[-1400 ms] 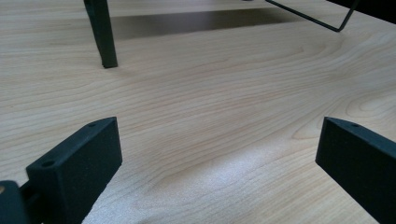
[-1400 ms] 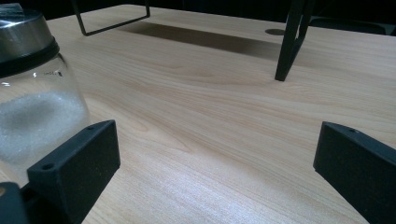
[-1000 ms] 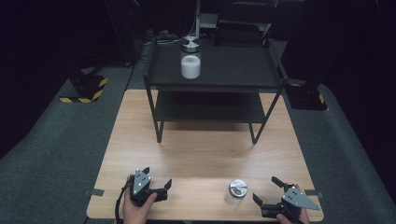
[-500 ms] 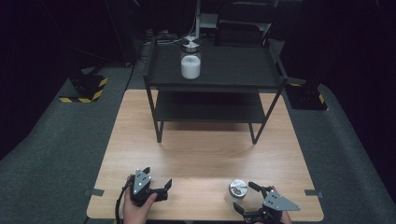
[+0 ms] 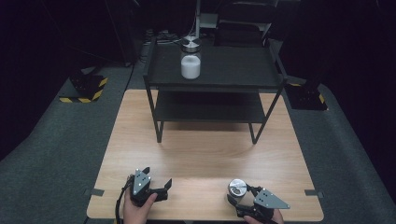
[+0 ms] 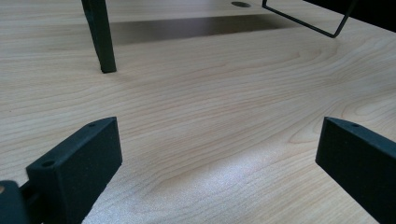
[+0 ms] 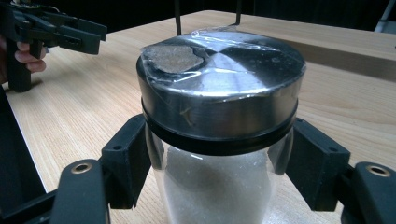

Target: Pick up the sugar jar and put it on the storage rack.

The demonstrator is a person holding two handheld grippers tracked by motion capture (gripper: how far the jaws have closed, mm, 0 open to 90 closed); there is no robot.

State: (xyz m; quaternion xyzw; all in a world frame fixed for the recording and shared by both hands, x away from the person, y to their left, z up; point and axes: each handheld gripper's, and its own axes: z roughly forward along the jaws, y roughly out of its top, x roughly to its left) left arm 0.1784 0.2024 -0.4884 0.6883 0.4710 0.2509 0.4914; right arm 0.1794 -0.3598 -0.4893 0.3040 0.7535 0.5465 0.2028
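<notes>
Right tongs [image 7: 219, 172] now around jar [image 7: 219, 140]

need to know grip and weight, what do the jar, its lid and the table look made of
Jar: looks like clear glass, possibly plastic; see-through wall with white grains inside. Lid: brushed metal, shiny radial sheen, with a dark band below and wrinkled clear film on top. Table: pale wood or wood-look laminate, matte, visible grain. The right tool has its jaws either side of the jar.
</notes>
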